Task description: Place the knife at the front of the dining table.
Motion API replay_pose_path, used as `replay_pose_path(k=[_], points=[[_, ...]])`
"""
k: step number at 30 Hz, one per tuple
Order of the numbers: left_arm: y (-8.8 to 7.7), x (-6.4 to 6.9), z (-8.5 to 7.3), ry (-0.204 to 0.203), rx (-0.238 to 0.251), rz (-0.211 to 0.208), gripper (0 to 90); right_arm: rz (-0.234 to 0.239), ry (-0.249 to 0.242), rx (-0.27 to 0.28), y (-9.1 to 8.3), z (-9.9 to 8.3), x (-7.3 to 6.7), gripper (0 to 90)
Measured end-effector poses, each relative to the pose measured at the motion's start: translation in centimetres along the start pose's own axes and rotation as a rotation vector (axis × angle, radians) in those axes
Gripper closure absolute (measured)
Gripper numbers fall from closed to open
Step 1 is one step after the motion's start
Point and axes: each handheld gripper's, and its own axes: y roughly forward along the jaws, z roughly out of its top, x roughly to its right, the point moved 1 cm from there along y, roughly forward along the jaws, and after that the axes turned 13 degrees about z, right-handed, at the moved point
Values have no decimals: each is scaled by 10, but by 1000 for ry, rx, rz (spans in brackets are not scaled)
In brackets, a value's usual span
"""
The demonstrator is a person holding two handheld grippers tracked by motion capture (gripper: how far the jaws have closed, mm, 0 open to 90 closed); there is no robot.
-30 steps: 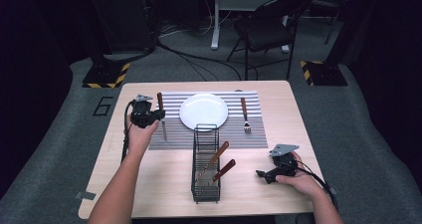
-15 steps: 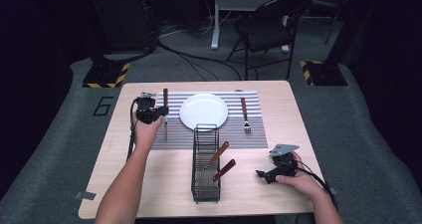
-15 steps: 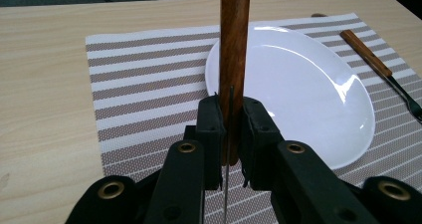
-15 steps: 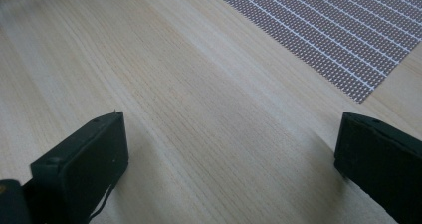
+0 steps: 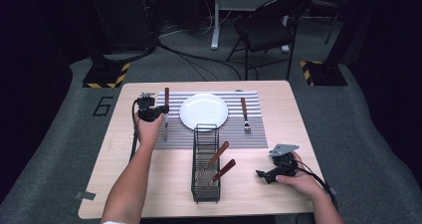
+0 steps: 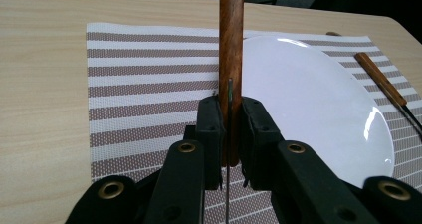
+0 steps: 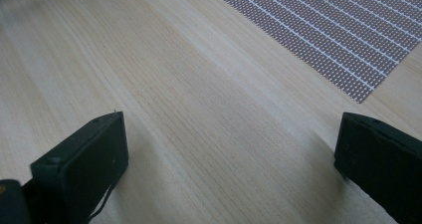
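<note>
The left gripper has its black jaws clamped tight on a knife, gripping the round wooden handle low down, the thin metal blade edge running down between the pads. It hangs over the striped woven placemat, just left of the smooth white round plate. From the high view the knife lies along the plate's left side, handle away from the person, left gripper over the mat edge. That view also catches a black wire caddy holding two more wooden-handled utensils, and a fork right of the plate. The right gripper rests over the bare, pale wood-grain table, jaws wide apart, nothing between them.
</note>
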Motion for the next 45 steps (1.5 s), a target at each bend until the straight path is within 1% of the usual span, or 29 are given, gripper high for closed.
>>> replay_pose_path(k=[1,3,9,18,20,23,25,27,31,32,33,36,37,38,40,41,42,43,45], points=[[2,-1,-1,-11,1,-5,801,0,0,0,0,0,0,0],[4,-2,-2,-27,5,0,801,1,1,1,0,0,0,0],[10,-2,-3,-33,-2,17,800,0,0,0,0,0,0,0],[22,-7,-7,-102,-12,17,800,2,2,1,0,0,0,0],[26,-7,-8,-108,-16,15,801,0,0,0,0,0,0,0],[29,-7,-9,-104,-17,21,800,0,0,0,0,0,0,0],[33,-8,-10,-123,-25,22,801,0,0,0,0,0,0,0],[35,-9,-11,-122,-28,28,801,1,2,1,0,0,0,0],[37,-12,-12,-147,-38,34,799,2,0,1,0,0,0,0],[38,-12,-12,-150,-34,37,799,3,0,0,0,0,0,0],[39,-14,-12,-145,-35,38,799,3,-1,0,0,0,0,0],[41,-15,-13,-164,-42,39,799,3,-1,0,0,0,0,0],[42,-16,-13,-162,-41,39,799,2,-1,0,0,0,0,0],[42,-16,-13,-162,-41,39,798,2,-1,0,0,0,0,0],[45,-15,-15,-175,-48,44,798,3,-2,-1,0,0,0,0],[46,-15,-15,-172,-47,44,798,3,-2,0,0,0,0,0],[46,-15,-15,-177,-53,42,798,3,-2,-1,0,0,0,0],[47,-14,-15,-196,-54,34,800,2,-4,-1,0,0,0,0],[48,-13,-16,-202,-54,35,801,2,-3,-1,0,0,0,0]])
